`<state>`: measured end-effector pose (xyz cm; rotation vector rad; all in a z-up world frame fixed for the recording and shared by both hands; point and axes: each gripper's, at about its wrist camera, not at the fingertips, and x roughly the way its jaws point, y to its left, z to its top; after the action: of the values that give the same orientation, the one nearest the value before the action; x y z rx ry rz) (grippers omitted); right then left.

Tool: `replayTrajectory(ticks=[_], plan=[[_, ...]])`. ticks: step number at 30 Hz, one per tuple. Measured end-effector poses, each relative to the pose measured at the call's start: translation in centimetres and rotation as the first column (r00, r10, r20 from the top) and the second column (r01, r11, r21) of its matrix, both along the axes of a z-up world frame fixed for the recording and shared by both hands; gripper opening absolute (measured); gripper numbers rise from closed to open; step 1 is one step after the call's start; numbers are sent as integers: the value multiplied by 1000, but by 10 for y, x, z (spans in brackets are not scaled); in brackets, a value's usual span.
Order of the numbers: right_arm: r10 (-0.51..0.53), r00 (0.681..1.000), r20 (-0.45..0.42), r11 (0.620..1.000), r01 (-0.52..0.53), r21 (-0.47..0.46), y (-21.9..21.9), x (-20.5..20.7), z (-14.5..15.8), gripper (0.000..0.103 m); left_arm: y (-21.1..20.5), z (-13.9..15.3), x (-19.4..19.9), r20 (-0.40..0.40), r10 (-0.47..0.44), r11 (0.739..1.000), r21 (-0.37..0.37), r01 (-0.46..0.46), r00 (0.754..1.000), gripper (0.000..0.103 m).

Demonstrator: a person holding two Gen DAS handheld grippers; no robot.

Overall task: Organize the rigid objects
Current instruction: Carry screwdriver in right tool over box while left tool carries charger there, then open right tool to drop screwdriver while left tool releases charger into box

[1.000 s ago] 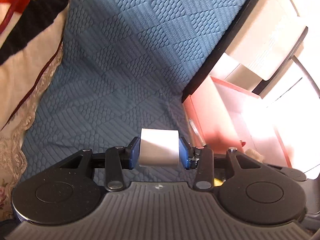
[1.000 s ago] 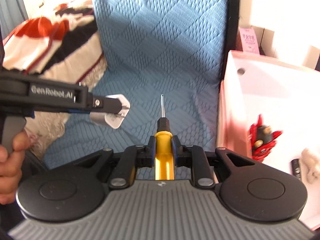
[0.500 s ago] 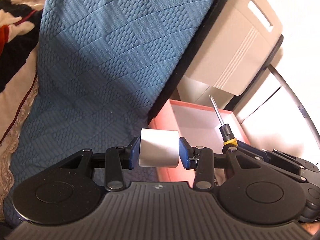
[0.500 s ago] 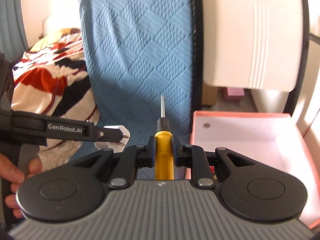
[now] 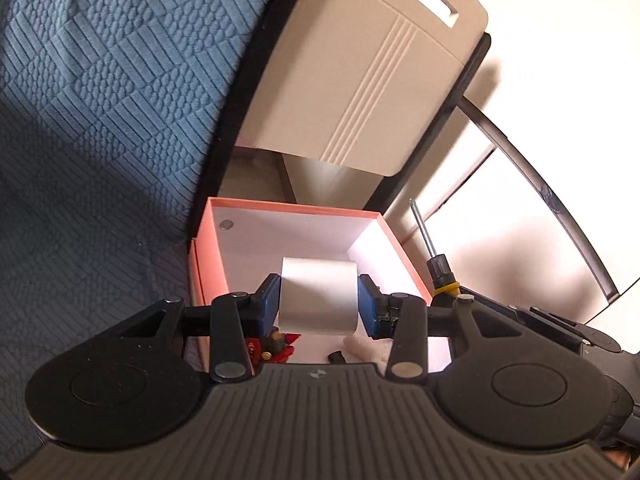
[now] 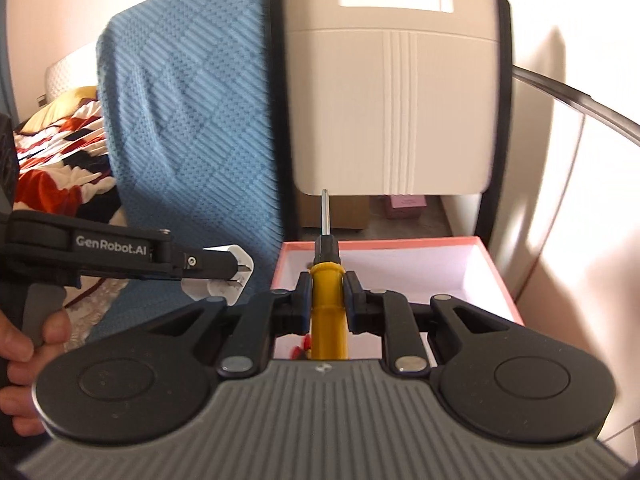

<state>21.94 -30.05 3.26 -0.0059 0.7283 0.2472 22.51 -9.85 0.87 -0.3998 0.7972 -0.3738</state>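
Observation:
My left gripper (image 5: pixel 319 305) is shut on a white plug adapter (image 5: pixel 319 300), held above the near end of an open pink box (image 5: pixel 294 207). My right gripper (image 6: pixel 327 298) is shut on a screwdriver (image 6: pixel 327 304) with a yellow handle, its steel shaft pointing forward over the same pink box (image 6: pixel 384 245). In the left wrist view the screwdriver (image 5: pixel 438 266) shows at the right, beside the box. In the right wrist view the left gripper (image 6: pixel 224 268) and the white adapter (image 6: pixel 236 280) appear at the left, just outside the box's left wall. A red toy (image 5: pixel 276 346) and a small black item (image 5: pixel 338 357) lie inside the box.
A blue quilted cover (image 5: pixel 100 100) fills the left side, on a bed with a patterned blanket (image 6: pixel 60 160). A beige chair back (image 6: pixel 394 92) with a black frame stands behind the box. A hand (image 6: pixel 20 344) holds the left gripper's handle. Pale walls lie to the right.
Both grippers have risen and swung right from over the blue cover to the pink box, each keeping its object. The chair back has come into full view.

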Motion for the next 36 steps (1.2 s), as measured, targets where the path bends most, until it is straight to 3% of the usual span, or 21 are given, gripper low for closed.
replayTrajectory(ticks=[5, 8, 14, 25, 31, 36], plan=[[-54, 998, -28, 999, 54, 1, -33, -3, -20, 20, -35, -22, 5, -38, -4, 1000, 13, 5, 999, 47], [-70, 997, -25, 995, 68, -69, -43, -5, -34, 20, -52, -38, 10, -68, -18, 1000, 16, 19, 998, 47], [-96, 993, -75, 995, 93, -41, -66, -2, -62, 20, -86, -67, 21, -117, -58, 996, 57, 65, 991, 47], [-150, 961, -231, 989, 143, -46, -96, -7, -124, 19, -137, -123, 29, -218, -101, 986, 109, 127, 971, 47], [-163, 956, -244, 987, 161, -28, -103, -10, -134, 18, -144, -140, 28, -246, -109, 983, 119, 142, 963, 47], [-171, 957, -234, 985, 175, -4, -108, -9, -130, 18, -142, -135, 27, -246, -113, 985, 99, 140, 963, 50]])
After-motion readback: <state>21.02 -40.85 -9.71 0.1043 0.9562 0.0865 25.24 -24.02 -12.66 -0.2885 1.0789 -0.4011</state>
